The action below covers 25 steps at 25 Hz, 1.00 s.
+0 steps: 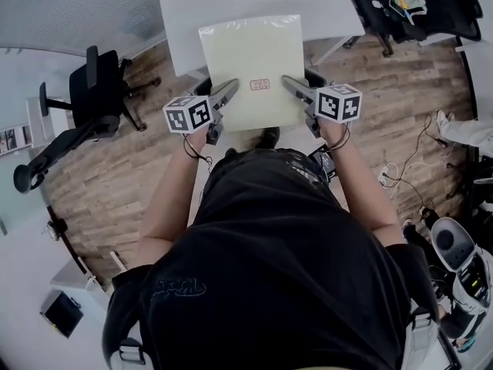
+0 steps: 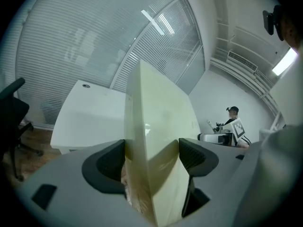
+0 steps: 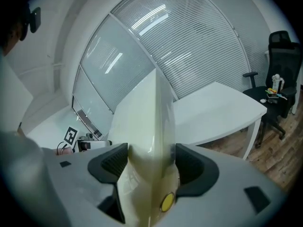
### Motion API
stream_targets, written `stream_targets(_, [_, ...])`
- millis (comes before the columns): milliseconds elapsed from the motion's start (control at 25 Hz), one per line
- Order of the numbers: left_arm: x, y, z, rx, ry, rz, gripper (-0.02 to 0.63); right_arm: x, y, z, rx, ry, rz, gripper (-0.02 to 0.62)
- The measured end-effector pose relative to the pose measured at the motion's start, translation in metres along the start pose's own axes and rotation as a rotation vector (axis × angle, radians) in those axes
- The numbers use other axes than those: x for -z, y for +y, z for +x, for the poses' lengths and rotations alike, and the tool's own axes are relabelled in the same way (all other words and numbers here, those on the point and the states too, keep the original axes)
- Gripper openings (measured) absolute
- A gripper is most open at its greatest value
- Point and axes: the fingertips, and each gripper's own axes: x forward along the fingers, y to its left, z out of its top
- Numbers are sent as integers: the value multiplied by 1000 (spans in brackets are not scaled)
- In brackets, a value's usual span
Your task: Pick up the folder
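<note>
Left gripper view: left gripper [image 2: 151, 161] jaws closed on the folder [image 2: 158, 117], dark pads [image 2: 110, 163] pressing both faces of its near edge; sheet seen edge-on, running away from cam. Right gripper view: same story, right gripper [image 3: 151, 162] clamped on the near edge, just beside a small yellow stud [image 3: 166, 202]. Head view: both grips sit on the edge nearest the person, L near one corner, R near the other, red label [image 1: 259, 85] between them. Folder held out roughly flat in front of the body, far part over the white table [image 1: 331, 6], near part over the wood floor [image 1: 139, 176]; looks clear of the tabletop, gap not confirmable. Handling est.: thin, light, glossy plastic, so prob. slippery and floppy; sheet looks bent into a ridge at the L pads, i.e. gives under pinch. Two-corner hold w/ slight outward tension should limit sag; single-point grip would likely droop. Firm pinch ok, not fragile.
</note>
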Motion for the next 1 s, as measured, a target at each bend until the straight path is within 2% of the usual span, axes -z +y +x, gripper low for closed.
stream_targets(480, [13,17,-75,15,-33,10,356,22,74,8,4,-26,-39,314])
stream_targets(720, [27,32,-135,37,-37,33,356,50,133,12,13,-54,-52,314])
stream_targets(1000, [44,33,-172,64,-25,54,356,78,170,3,35,-93,-45,314])
